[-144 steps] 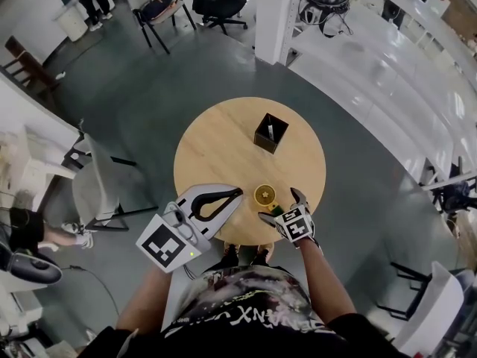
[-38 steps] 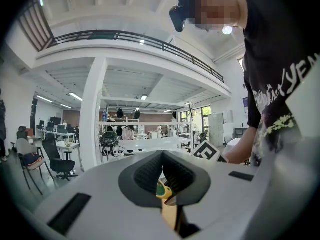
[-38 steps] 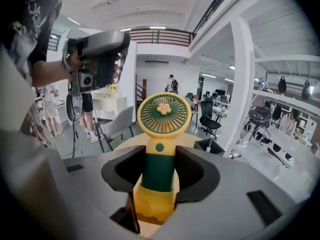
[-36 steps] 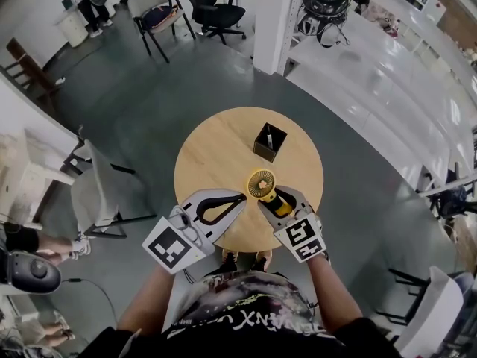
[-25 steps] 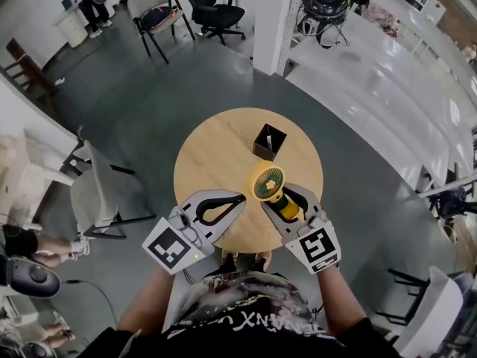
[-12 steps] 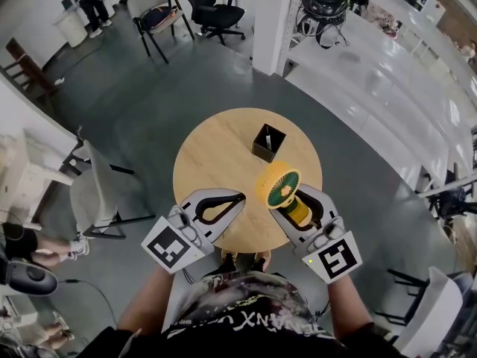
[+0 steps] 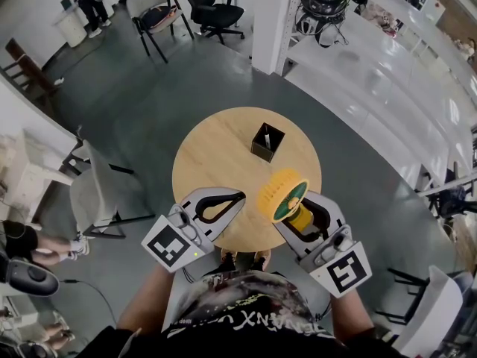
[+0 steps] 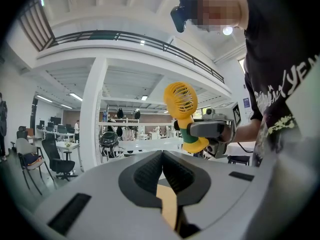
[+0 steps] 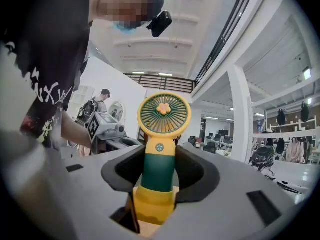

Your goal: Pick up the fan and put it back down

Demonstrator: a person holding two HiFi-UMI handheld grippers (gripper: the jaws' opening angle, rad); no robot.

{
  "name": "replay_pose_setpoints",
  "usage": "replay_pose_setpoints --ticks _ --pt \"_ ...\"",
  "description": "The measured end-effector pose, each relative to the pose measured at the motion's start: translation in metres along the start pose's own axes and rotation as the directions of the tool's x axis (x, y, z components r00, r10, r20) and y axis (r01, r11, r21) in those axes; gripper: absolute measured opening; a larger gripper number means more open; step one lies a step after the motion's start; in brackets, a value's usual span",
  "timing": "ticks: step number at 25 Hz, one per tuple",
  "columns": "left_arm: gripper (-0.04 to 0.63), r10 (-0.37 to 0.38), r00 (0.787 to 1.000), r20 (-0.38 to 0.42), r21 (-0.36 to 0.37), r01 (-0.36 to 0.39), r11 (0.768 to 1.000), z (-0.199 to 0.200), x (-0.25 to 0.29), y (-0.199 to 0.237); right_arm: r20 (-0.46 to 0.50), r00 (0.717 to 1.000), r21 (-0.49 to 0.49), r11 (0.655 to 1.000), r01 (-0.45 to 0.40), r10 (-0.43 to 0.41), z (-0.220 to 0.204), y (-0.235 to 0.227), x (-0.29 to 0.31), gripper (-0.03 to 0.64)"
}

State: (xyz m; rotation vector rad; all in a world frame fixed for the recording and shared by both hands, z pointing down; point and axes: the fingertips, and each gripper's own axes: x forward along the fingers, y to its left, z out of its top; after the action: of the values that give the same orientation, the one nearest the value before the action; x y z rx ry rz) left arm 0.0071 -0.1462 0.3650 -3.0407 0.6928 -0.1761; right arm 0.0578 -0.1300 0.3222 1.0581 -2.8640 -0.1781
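Note:
A small yellow fan point(image 7: 283, 195) with a green and yellow handle is held in the air over the near right edge of the round wooden table point(image 7: 216, 155). My right gripper point(image 7: 299, 210) is shut on that handle, and the fan head points away from me. In the right gripper view the fan point(image 9: 164, 115) stands upright between the black pads point(image 9: 192, 171). My left gripper point(image 7: 238, 195) hovers at the table's near edge, shut and empty. Its pads point(image 8: 150, 171) meet in the left gripper view, where the fan point(image 8: 181, 99) shows beyond them.
A black square holder point(image 7: 267, 142) with a pen stands on the table's far half. A grey chair point(image 7: 93, 189) is left of the table. A white column point(image 7: 272, 21) and long white benches point(image 7: 387, 88) lie behind and to the right.
My right gripper has risen with the fan, lifting it off the table and closer to the head camera. The left gripper has stayed where it was.

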Motion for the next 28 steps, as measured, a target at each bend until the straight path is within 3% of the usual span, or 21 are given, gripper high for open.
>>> replay_pose_setpoints --ticks 28 --pt "0.018 0.004 1.0 -0.001 -0.004 -0.004 1.0 0.001 0.001 -0.002 -0.032 0.999 0.01 1.0 0.003 -0.003 -0.014 0.003 0.0 0.186"
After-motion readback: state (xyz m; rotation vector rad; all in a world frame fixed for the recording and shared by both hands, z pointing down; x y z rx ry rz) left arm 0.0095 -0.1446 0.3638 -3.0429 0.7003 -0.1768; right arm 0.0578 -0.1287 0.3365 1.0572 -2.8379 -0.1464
